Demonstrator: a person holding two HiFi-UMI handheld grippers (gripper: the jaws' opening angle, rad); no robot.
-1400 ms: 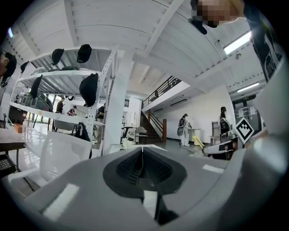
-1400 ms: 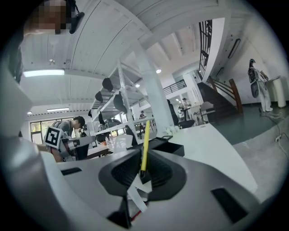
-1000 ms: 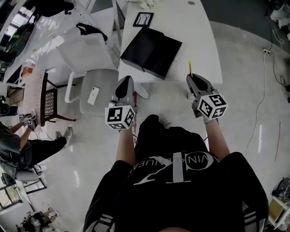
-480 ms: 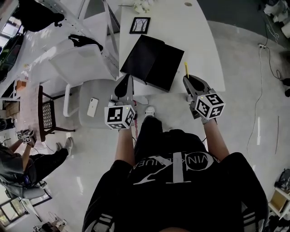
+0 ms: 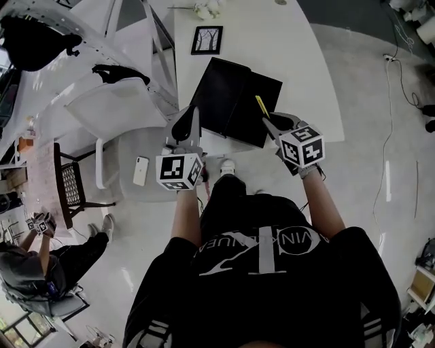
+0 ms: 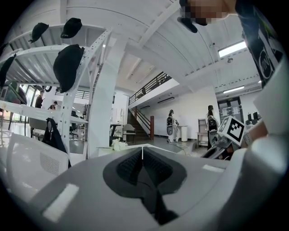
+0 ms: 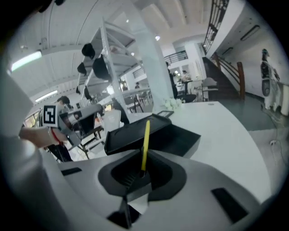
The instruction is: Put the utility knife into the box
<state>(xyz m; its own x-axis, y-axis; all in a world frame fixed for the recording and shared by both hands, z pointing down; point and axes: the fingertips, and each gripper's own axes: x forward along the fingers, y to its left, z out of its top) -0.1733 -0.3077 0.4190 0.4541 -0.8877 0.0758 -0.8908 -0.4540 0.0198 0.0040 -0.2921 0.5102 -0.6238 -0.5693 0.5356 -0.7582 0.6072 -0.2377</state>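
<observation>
An open black box (image 5: pixel 234 102) lies on the white table (image 5: pixel 299 61), its lid folded out to the left. My right gripper (image 5: pixel 270 122) is shut on a slim yellow utility knife (image 5: pixel 262 105), whose tip pokes out over the box's near right part. In the right gripper view the utility knife (image 7: pixel 145 140) stands up between the jaws, with the box (image 7: pixel 158 135) just beyond. My left gripper (image 5: pixel 187 124) hovers at the table's near left edge, beside the lid. Its jaws (image 6: pixel 142 159) are shut with nothing between them.
A framed picture (image 5: pixel 207 39) lies on the table beyond the box, with a white bundle (image 5: pixel 207 8) farther back. A white chair (image 5: pixel 126 112) with a phone (image 5: pixel 141 170) on its seat stands left of the table. A person (image 5: pixel 30 265) sits at lower left.
My right gripper has carried the knife left and forward, from beside the box to over its near edge. The left gripper has edged forward toward the table.
</observation>
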